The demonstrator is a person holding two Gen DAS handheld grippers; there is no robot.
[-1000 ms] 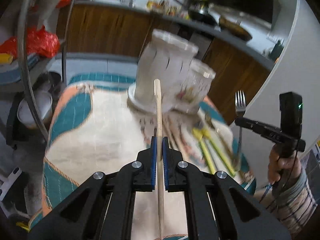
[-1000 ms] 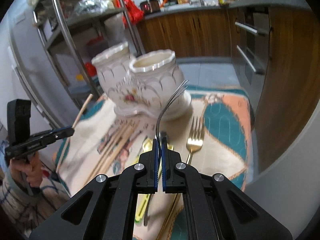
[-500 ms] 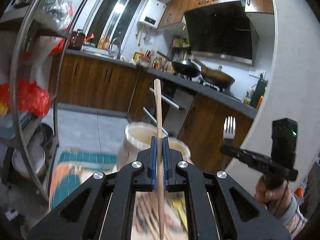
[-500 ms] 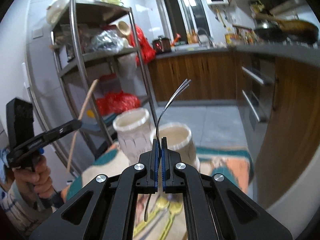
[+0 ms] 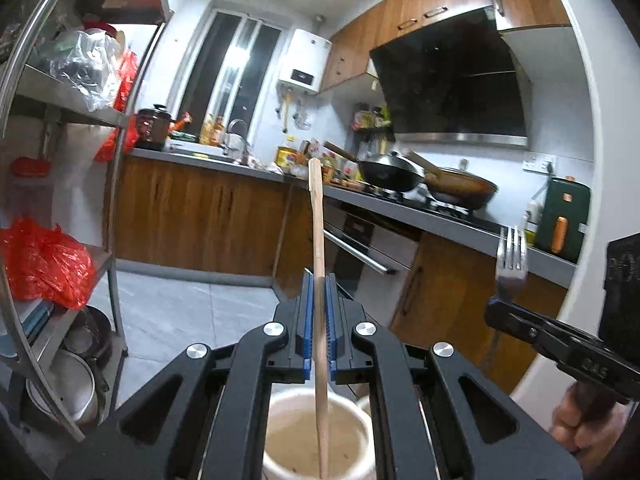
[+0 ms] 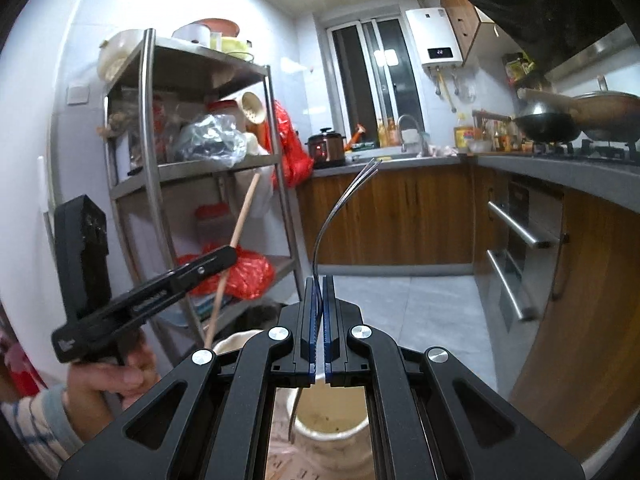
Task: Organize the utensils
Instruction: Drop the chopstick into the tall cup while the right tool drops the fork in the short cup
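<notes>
**Ana:** Utensils first: where is each one?

**Ben:** Two are in hand. The left gripper (image 5: 317, 332) has its jaws pinching a long pale wooden chopstick (image 5: 319, 240) near its middle, and the right gripper (image 6: 319, 328) has its jaws pressed onto the thin handle of a silver metal fork (image 6: 340, 204).

**Ana:** How do they lie relative to the holders?

**Ben:** Both stand nearly upright. The chopstick's long axis runs top to bottom, and its lower end hangs over the mouth of a cream ceramic jar (image 5: 280, 412) directly beneath the left jaws. Whether the tip is already below the rim, I cannot tell. The fork's tines point up and its handle drops toward a second cream ceramic jar (image 6: 332, 436) right under the right jaws.

**Ana:** So which hand is nearer its target?

**Ben:** Each sits above its own jar, so I'd judge the coming move as a straight lowering along the utensil's axis, then a release.

**Ana:** Any writing?

**Ben:** The white wall heater (image 6: 434, 40) shows a small lit display, too small to read. Embossed marks on the gripper body are also illegible.
</notes>
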